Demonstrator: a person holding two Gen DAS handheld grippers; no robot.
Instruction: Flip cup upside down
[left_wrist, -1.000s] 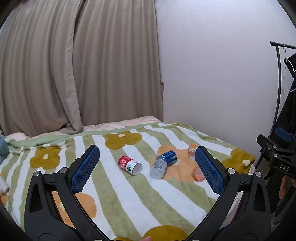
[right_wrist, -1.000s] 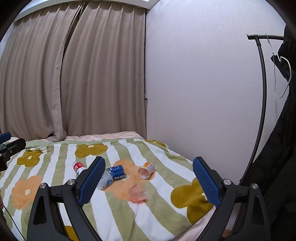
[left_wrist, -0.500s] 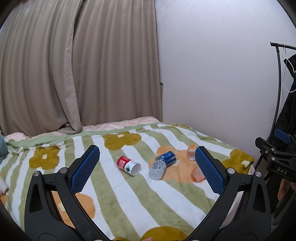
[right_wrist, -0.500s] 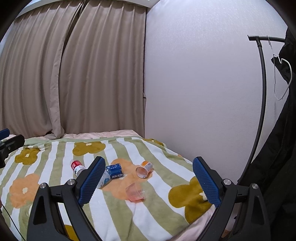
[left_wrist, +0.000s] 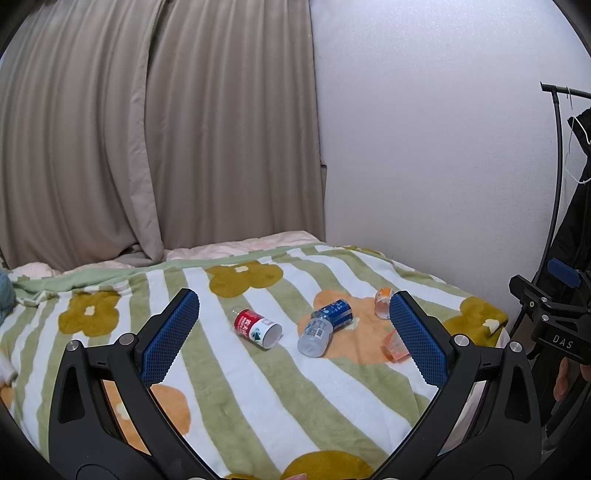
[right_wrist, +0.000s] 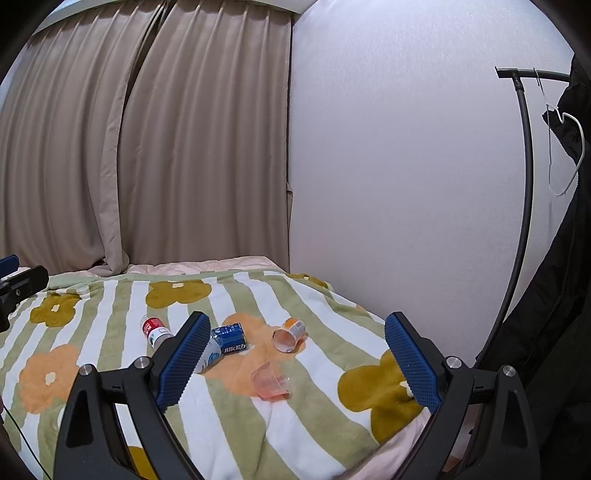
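A translucent pink plastic cup (right_wrist: 271, 383) is lying on its side on the flower-and-stripe blanket (right_wrist: 303, 424), sitting between the fingers of the right gripper (right_wrist: 295, 363), whose jaws are standing wide apart and holding nothing. Beyond it an orange-capped small bottle (right_wrist: 290, 334) is lying, and a blue-labelled bottle (right_wrist: 221, 343) is disappearing behind the left finger. The left gripper (left_wrist: 293, 338) is likewise gaping empty, framing a red-labelled bottle (left_wrist: 258, 328), with the cup peeking beside its right finger.
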